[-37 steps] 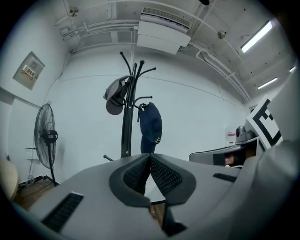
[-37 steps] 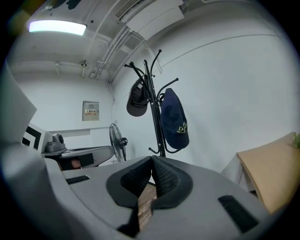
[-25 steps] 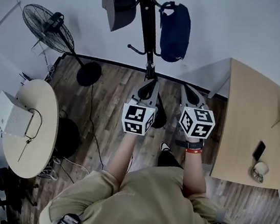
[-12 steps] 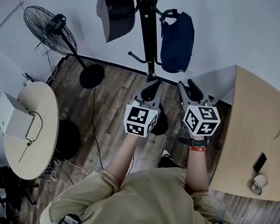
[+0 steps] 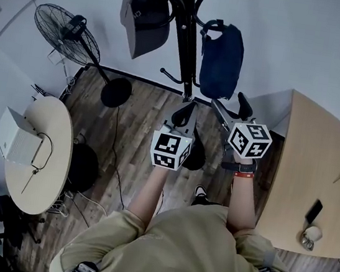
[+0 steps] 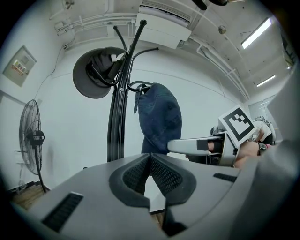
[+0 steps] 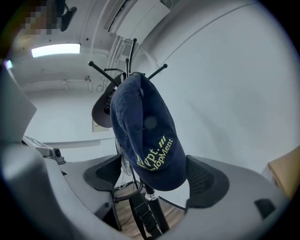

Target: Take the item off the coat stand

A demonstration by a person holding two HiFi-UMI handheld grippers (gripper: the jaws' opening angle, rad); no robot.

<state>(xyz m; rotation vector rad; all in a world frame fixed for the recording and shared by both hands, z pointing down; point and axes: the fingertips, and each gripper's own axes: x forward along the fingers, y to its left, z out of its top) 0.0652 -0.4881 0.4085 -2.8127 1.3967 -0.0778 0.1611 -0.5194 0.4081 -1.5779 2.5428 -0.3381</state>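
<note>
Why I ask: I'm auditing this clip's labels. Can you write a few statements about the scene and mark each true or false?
1. A navy cap hangs on the coat stand. True.
2. The left tool stands wide open. False: its jaws are together, with nothing between them.
3. The right tool is clamped on the cap. False: its jaws are opening; the cap is between them, but the pads are off it.
4. A standing fan is left of the stand in the head view. True.
</note>
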